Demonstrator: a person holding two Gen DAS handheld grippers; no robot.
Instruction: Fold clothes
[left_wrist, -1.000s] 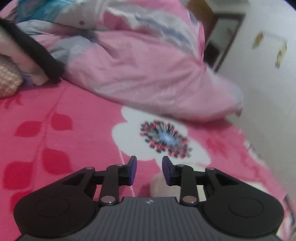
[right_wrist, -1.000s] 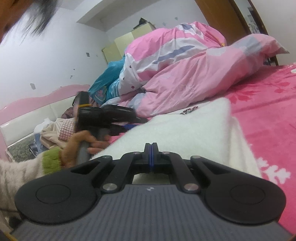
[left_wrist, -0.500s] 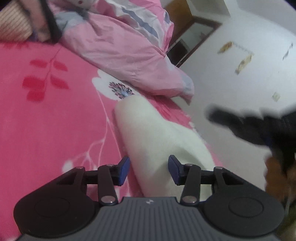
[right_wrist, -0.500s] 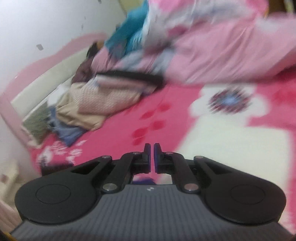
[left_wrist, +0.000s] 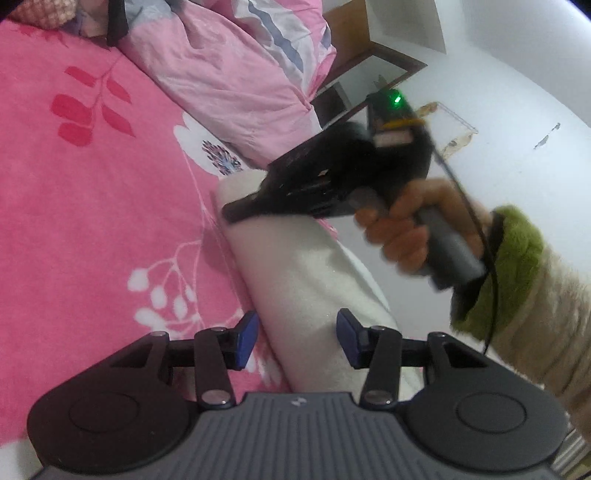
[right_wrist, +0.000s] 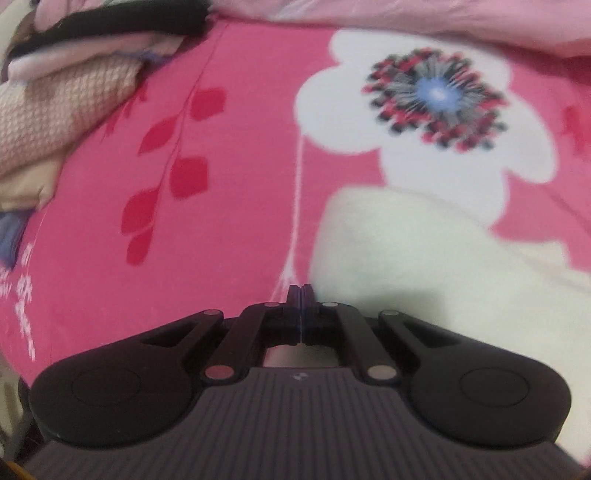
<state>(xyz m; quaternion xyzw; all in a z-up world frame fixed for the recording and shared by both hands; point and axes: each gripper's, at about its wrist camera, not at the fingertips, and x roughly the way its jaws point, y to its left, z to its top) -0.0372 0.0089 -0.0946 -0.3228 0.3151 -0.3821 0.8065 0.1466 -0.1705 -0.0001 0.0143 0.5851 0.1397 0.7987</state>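
White fleece garment (left_wrist: 295, 266), folded long, lay on the pink bed (left_wrist: 92, 221), centre of the left view. Judged soft, light, bulky; best pinched at an end. Left tool (left_wrist: 295, 341) spread astride it, untouching; right tool (right_wrist: 301, 291) pressed together, empty.

My left side is open pink floral bedsheet (left_wrist: 92, 229). Ahead, the rumpled pink quilt (left_wrist: 236, 74) blocks the far end; a clothes pile (right_wrist: 55, 110) crowds the corner. My right gripper (left_wrist: 236, 212) hangs over the folded white garment (left_wrist: 295, 280).
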